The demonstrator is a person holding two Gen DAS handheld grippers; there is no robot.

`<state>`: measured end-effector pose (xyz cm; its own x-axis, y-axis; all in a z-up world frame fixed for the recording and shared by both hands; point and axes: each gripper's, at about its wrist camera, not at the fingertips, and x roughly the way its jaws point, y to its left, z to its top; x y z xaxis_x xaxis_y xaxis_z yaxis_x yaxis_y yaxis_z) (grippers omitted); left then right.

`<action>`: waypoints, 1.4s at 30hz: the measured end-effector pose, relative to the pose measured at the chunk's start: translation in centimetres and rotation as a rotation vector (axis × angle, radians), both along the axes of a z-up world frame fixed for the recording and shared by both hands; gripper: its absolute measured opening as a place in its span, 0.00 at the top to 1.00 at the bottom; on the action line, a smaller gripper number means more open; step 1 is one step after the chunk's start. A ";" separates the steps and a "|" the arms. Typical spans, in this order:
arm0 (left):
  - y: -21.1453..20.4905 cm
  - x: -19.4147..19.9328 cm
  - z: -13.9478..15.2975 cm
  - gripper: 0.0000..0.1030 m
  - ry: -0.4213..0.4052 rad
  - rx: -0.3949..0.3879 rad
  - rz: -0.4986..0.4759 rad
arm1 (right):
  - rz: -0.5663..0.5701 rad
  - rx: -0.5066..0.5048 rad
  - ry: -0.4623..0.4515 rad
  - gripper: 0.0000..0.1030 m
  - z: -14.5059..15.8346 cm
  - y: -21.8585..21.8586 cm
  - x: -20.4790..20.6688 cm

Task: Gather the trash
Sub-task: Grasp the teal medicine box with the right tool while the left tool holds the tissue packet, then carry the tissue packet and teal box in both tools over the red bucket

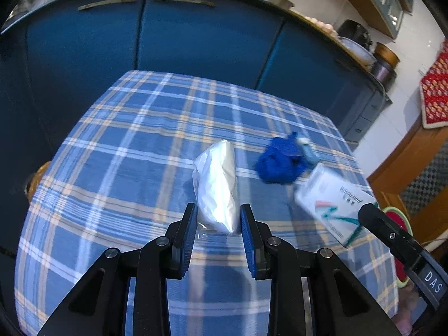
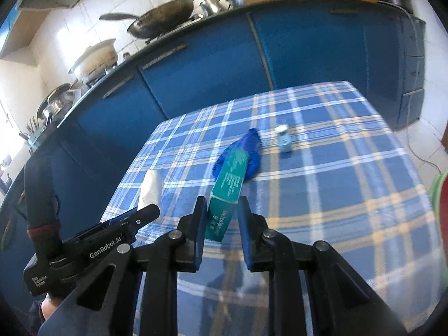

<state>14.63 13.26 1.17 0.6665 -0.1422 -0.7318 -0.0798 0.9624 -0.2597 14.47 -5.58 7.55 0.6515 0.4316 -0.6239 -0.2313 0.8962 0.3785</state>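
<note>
My left gripper (image 1: 217, 217) is shut on a crumpled clear plastic bag (image 1: 217, 184) and holds it above the checked tablecloth (image 1: 126, 168). My right gripper (image 2: 221, 212) is shut on a green-and-white medicine box (image 2: 228, 184), which also shows in the left wrist view (image 1: 333, 204). A crumpled blue wrapper (image 1: 280, 162) lies on the cloth beyond, also seen in the right wrist view (image 2: 252, 151). A small pale blue box (image 2: 284, 138) lies just right of it; it also shows in the left wrist view (image 1: 308, 151).
Blue kitchen cabinets (image 1: 196, 36) stand behind the table, with pans and pots (image 2: 159, 19) on the counter. A wooden door frame (image 1: 406, 151) and a red mat (image 1: 403, 224) are at the right of the table.
</note>
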 end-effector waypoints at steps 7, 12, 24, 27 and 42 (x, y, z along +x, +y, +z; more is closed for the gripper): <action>-3.4 -0.4 0.7 0.70 -0.013 -0.016 -0.081 | -0.074 0.004 -0.044 0.77 0.9 -3.8 -2.9; -5.5 -0.7 1.1 0.70 -0.014 -0.017 -0.127 | -0.138 0.022 -0.051 0.78 1.0 -7.0 -4.7; -10.4 -1.7 2.3 0.69 -0.027 -0.023 -0.228 | -0.271 0.042 -0.086 0.78 1.4 -13.4 -8.4; -11.4 -1.8 2.6 0.69 -0.031 -0.021 -0.249 | -0.298 0.042 -0.100 0.78 1.7 -14.7 -9.3; -16.8 -2.2 3.5 0.70 -0.028 -0.033 -0.375 | -0.428 0.059 -0.142 0.78 2.6 -20.3 -12.1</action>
<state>12.47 -3.55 4.65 0.5834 -0.4032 -0.7050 0.2842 0.9145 -0.2879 2.33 -25.92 10.13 0.8562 0.1366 -0.4983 0.1023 0.9004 0.4228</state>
